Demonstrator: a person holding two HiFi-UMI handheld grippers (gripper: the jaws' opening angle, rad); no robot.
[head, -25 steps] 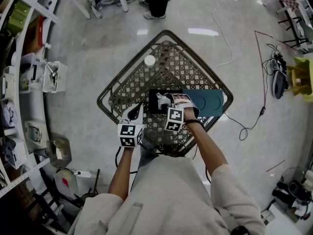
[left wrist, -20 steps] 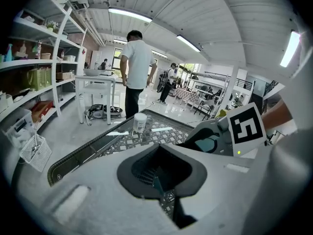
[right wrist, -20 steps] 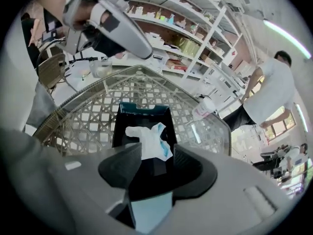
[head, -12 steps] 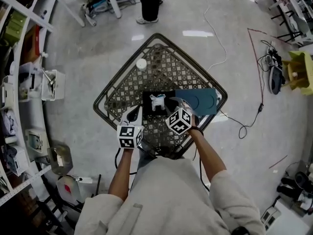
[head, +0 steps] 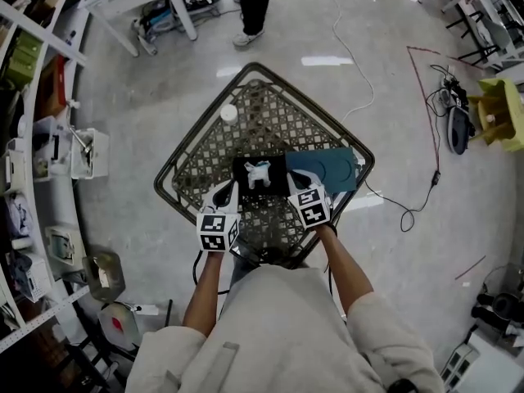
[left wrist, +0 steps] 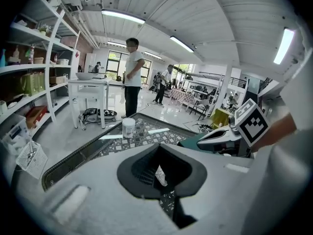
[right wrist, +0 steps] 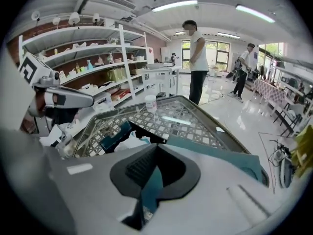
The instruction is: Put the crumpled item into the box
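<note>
My right claw (head: 298,188) has just clenched shut, empty, beside the black box (head: 277,165) mid-tabletop (head: 270,105). The box holds the crumpled item (head: 259,173). My left claw (head: 228,189) is clenched too.

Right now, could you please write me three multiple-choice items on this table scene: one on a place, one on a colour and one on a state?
1. Where is the white crumpled item?
A) on the floor
B) in the black box
C) on a chair

2. What colour is the flat panel adjoining the box?
A) red
B) yellow
C) teal

3. How does the box stand?
A) open at the top
B) shut under a lid
C) tipped on its side

Key:
1 B: the head view shows it lying within the box's walls.
2 C: the head view and the right gripper view both show it teal.
3 A: its inside and contents show from above.
</note>
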